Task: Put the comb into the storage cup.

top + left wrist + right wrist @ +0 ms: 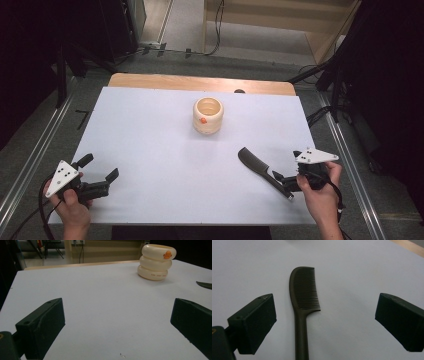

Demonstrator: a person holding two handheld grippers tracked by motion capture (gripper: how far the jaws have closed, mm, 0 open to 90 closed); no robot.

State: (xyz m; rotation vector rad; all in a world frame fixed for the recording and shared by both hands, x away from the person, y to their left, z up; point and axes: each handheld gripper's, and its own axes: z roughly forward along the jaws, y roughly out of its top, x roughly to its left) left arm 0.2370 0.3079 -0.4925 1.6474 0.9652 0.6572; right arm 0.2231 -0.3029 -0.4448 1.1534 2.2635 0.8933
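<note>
The right gripper (284, 181) is sitting at five o'clock, jaws spread wide around the handle of the dark comb (260, 167), not clamping it. The left gripper (100, 169) is gaping empty at seven o'clock. The cream ringed cup (208, 115) is standing toward twelve o'clock.

White sheet covers a wooden table (150, 80); grey carpet floor (30, 130) around it, cables (218, 30) trailing, dark stands either side.
</note>
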